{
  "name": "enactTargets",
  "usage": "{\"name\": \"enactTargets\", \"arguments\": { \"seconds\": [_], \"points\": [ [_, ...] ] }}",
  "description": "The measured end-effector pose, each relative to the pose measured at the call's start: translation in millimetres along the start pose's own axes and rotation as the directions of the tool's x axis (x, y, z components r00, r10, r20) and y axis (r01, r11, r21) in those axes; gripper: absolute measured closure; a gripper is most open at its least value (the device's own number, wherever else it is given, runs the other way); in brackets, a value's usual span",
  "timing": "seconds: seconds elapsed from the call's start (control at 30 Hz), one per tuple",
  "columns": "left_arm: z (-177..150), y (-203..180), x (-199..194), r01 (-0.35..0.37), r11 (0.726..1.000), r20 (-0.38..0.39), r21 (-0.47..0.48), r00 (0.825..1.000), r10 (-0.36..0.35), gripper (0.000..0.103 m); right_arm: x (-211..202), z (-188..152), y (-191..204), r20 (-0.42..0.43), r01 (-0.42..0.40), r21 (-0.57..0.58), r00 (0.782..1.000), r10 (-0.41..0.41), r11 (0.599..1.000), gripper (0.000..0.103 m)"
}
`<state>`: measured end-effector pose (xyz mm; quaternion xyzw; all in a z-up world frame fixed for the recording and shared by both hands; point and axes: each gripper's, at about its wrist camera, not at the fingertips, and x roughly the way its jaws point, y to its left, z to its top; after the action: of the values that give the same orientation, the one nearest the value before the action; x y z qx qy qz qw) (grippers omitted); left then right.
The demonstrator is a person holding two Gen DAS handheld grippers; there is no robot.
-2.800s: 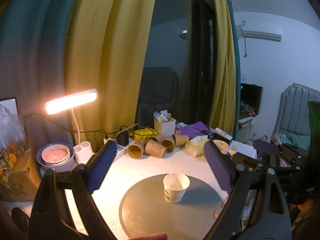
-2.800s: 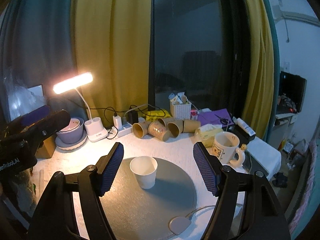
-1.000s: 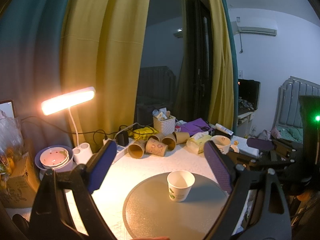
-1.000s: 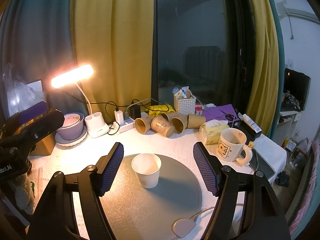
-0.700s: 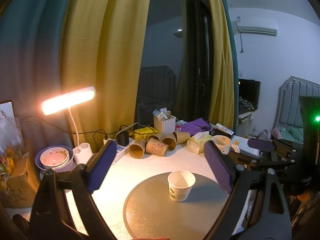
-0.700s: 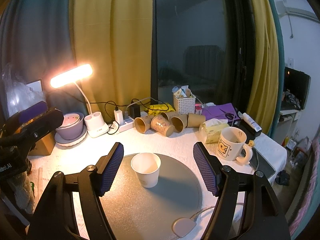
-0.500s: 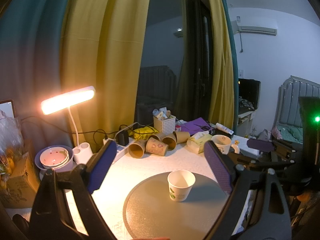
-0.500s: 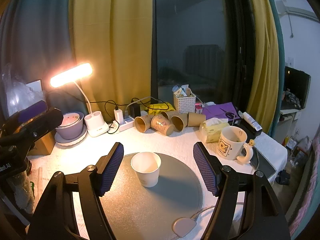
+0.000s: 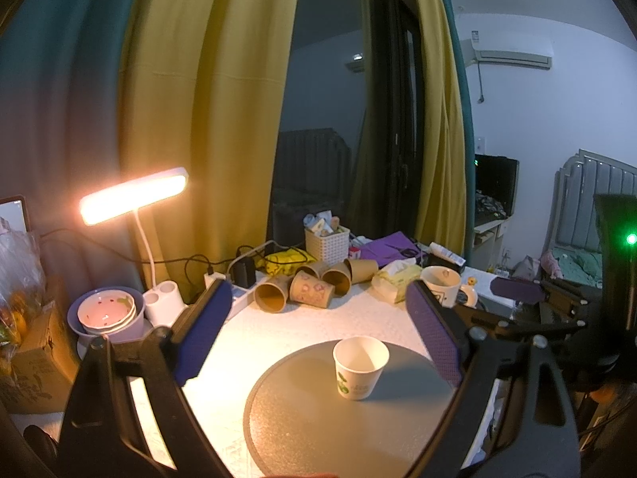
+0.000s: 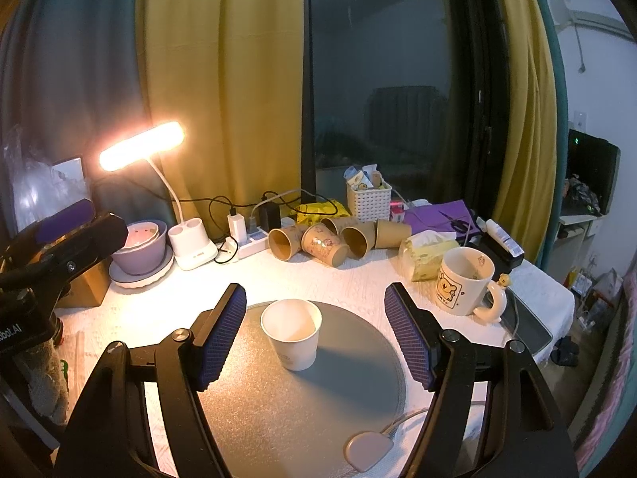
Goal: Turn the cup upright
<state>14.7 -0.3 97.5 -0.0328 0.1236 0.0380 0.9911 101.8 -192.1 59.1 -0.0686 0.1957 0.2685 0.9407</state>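
From my seat at the rig, the far left of the table holds a stack of bowls (image 9: 106, 312), pink inside a lilac one, and beside them a lit desk lamp (image 9: 133, 195) glows warm orange over a white base. My left gripper (image 9: 318, 334) hangs above the table with its two blue-padded fingers spread wide apart, gripping nothing.

Between those fingers in the left wrist view sits the paper cup (image 9: 359, 366), the thing I care about. It stands upright, mouth open to the ceiling, white with a small green print low on its side, and I see nothing inside it. It rests on a round grey mat (image 9: 302, 418), toward the far part of the disc.

My right gripper (image 10: 314, 334) also hovers with fingers parted and nothing between the pads; the same cup (image 10: 292, 332) sits just beyond them, slightly left of centre.

Behind the mat, several brown paper cups (image 10: 338, 241) lie on their sides in a cluster. Farther right stands a cream mug with a bear picture (image 10: 466, 281), handle pointing right.
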Motion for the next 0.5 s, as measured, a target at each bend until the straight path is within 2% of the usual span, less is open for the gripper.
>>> {"name": "enactTargets", "arguments": {
  "seconds": [0.5],
  "points": [
    [-4.4, -1.3, 2.8, 0.005, 1.000, -0.003, -0.001, 1.000, -0.005, 0.013, -0.3, -0.7, 0.1, -0.002, -0.003, 0.000, 1.000, 0.003, 1.000, 0.028]
  ]
}}
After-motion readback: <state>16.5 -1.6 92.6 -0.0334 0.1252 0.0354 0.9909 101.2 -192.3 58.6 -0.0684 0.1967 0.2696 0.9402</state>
